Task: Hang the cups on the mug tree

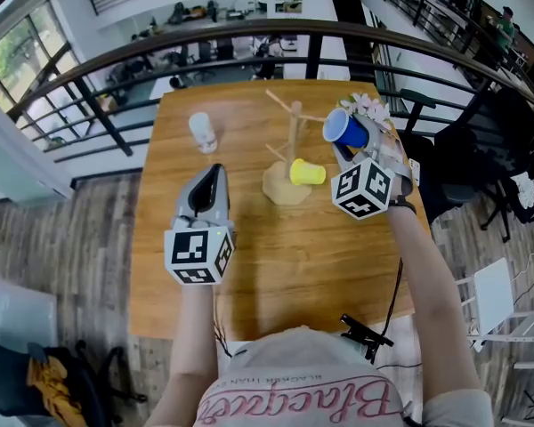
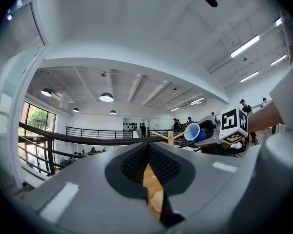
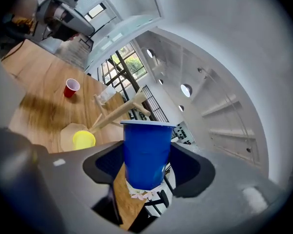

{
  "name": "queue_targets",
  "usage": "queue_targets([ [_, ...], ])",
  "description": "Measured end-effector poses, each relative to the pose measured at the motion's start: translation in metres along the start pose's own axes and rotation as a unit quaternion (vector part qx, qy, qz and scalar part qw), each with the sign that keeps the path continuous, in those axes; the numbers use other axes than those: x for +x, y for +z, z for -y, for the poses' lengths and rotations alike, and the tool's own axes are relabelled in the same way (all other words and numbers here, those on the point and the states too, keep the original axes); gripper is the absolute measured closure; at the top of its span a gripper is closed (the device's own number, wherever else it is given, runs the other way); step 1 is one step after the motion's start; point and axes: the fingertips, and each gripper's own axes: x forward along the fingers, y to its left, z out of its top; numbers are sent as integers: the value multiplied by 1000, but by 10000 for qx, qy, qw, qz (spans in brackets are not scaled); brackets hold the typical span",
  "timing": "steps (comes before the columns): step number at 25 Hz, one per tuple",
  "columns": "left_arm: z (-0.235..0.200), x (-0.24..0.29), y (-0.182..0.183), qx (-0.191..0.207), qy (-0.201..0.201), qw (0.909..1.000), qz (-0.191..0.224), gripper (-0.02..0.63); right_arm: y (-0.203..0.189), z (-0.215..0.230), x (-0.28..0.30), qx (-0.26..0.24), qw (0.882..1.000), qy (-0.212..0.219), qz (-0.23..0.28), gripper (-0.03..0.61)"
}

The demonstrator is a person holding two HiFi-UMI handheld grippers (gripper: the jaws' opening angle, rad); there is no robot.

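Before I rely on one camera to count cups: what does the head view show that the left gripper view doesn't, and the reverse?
Only the head view: the yellow cup hung on a low peg, and a white cup on the table.
Only the left gripper view: the left hand-held gripper seen along its jaws, which are closed together with nothing between them.
Both: the mug tree and the blue cup gripped by the right hand-held gripper beside the tree's upper pegs.

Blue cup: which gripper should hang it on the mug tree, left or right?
Right. The right gripper holds the blue cup close beside the mug tree; the left gripper is shut, empty and farther off.
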Motion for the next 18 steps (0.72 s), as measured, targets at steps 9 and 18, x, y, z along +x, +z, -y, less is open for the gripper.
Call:
queue_targets([
  [9, -8, -1, -2, -76, 76, 9999, 22, 603, 26, -2, 8, -1496, 9886, -146, -12, 290],
  [18, -11, -9, -2, -101, 125, 9999, 41, 601, 42, -16, 12, -2734, 9613, -326, -32, 290],
])
